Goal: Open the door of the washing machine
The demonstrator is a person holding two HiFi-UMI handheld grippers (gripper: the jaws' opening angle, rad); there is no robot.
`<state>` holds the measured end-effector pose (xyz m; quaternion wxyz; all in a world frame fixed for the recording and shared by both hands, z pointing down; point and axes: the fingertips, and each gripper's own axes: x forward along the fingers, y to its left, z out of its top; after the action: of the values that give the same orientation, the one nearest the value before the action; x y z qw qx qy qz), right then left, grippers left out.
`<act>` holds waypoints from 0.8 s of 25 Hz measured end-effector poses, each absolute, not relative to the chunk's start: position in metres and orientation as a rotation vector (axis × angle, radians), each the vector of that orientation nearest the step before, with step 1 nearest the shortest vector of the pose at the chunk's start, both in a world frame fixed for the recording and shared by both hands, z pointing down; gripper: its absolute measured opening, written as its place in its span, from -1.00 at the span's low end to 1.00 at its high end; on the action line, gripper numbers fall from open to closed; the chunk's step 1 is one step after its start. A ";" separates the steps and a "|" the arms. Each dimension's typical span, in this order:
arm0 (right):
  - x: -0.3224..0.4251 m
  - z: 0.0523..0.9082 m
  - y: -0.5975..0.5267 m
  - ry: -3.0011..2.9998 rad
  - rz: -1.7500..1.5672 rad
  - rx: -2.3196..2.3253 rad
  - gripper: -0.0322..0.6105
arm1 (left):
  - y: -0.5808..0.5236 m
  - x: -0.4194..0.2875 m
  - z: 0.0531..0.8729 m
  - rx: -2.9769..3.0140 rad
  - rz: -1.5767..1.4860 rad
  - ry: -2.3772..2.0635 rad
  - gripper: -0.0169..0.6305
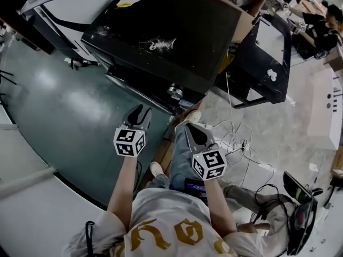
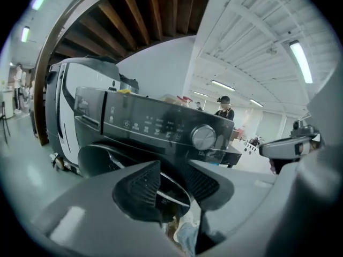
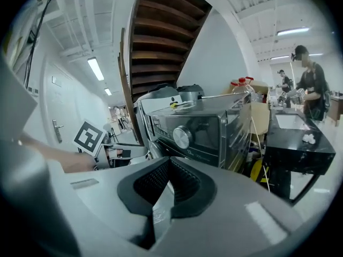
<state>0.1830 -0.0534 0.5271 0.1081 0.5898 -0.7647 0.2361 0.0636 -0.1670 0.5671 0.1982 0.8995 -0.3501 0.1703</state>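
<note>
The black front-loading washing machine (image 1: 171, 31) stands just ahead of me, its dial (image 2: 203, 137) on the control panel. The round dark door (image 2: 99, 157) sits below the panel and looks closed. My left gripper (image 1: 139, 115) hovers in front of the machine's front edge, its jaws a little apart with nothing between them; the left gripper view shows the door rim through the gap of this gripper (image 2: 171, 189). To its right, slightly further back, my right gripper (image 1: 194, 134) is shut and empty. The right gripper view shows this gripper (image 3: 169, 167) facing the dial (image 3: 182, 136).
A black table (image 1: 270, 52) stands to the machine's right, with a cardboard box (image 1: 244, 15) between them. Cables and a power strip (image 1: 241, 143) lie on the floor at right. A white appliance (image 1: 69, 4) stands to the left. A person (image 1: 321, 25) works far right.
</note>
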 end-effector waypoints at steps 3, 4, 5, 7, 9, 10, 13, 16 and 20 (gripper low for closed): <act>0.194 0.539 -0.058 -2.221 0.737 1.745 -0.86 | -0.186 0.069 0.591 2.445 0.528 -1.022 -0.52; 0.198 0.543 -0.058 -2.210 0.751 1.748 -0.86 | -0.191 0.071 0.599 2.422 0.544 -1.035 -0.51; 0.202 0.546 -0.059 -2.199 0.766 1.752 -0.86 | -0.196 0.073 0.607 2.398 0.555 -1.048 -0.49; 0.211 0.553 -0.060 -2.177 0.792 1.760 -0.86 | -0.207 0.076 0.620 2.349 0.562 -1.078 -0.42; 0.219 0.559 -0.061 -2.159 0.811 1.768 -0.86 | -0.218 0.078 0.630 2.305 0.559 -1.117 -0.34; 0.223 0.562 -0.062 -2.151 0.820 1.771 -0.86 | -0.223 0.078 0.634 2.286 0.552 -1.136 -0.29; 0.229 0.569 -0.062 -2.133 0.843 1.775 -0.86 | -0.234 0.082 0.637 2.225 0.473 -1.172 -0.20; 0.232 0.574 -0.061 -2.120 0.859 1.773 -0.86 | -0.239 0.081 0.645 2.141 0.449 -1.221 -0.16; 0.229 0.575 -0.060 -2.121 0.871 1.760 -0.86 | -0.246 0.079 0.658 2.031 0.451 -1.282 -0.09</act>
<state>0.2289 -0.0597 0.5752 0.1252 0.6042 -0.7279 0.2990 0.0786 -0.2461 0.6583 0.3420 0.7810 -0.4931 0.1733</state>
